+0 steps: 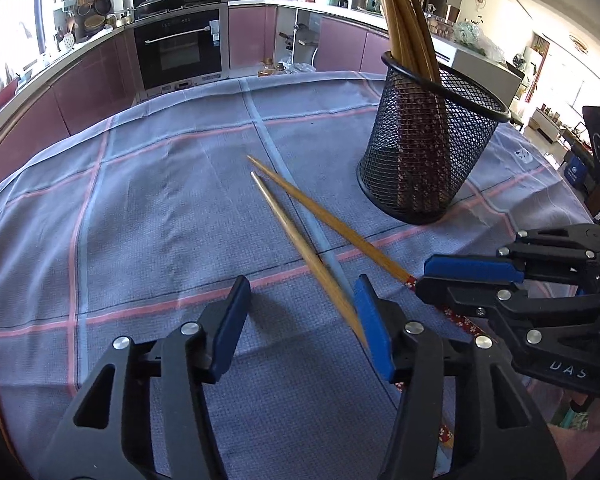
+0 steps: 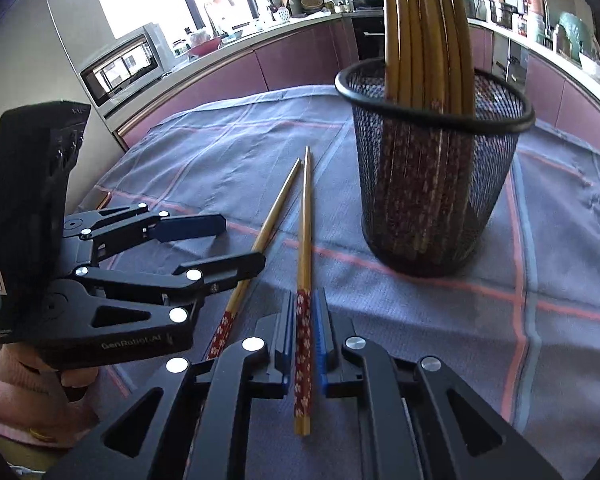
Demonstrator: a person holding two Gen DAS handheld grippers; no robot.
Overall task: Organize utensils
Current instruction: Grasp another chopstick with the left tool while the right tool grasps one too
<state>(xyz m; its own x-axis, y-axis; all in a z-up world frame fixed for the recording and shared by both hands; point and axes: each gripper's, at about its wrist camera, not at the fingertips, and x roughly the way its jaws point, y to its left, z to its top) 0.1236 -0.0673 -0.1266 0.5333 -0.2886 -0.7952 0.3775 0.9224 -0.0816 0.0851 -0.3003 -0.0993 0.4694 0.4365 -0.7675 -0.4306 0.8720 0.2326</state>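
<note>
Right wrist view: my right claw (image 2: 303,344) is clenched on the patterned end of one chopstick (image 2: 305,240), whose long axis points ahead toward the mesh cup (image 2: 436,184) holding the others. My left claw (image 1: 300,320) hangs released astride the second chopstick (image 1: 300,248) on the cloth-covered bench (image 1: 140,200), nearer to it. That stick's patterned end is hidden behind the fingers.

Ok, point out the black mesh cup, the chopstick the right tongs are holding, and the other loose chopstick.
Black wire-mesh cup (image 2: 436,200): right wrist view, mesh wall.
Bamboo chopstick in right tongs (image 2: 304,248): right wrist view, bare shaft.
Other loose bamboo chopstick (image 1: 300,248): left wrist view, mid shaft.
</note>
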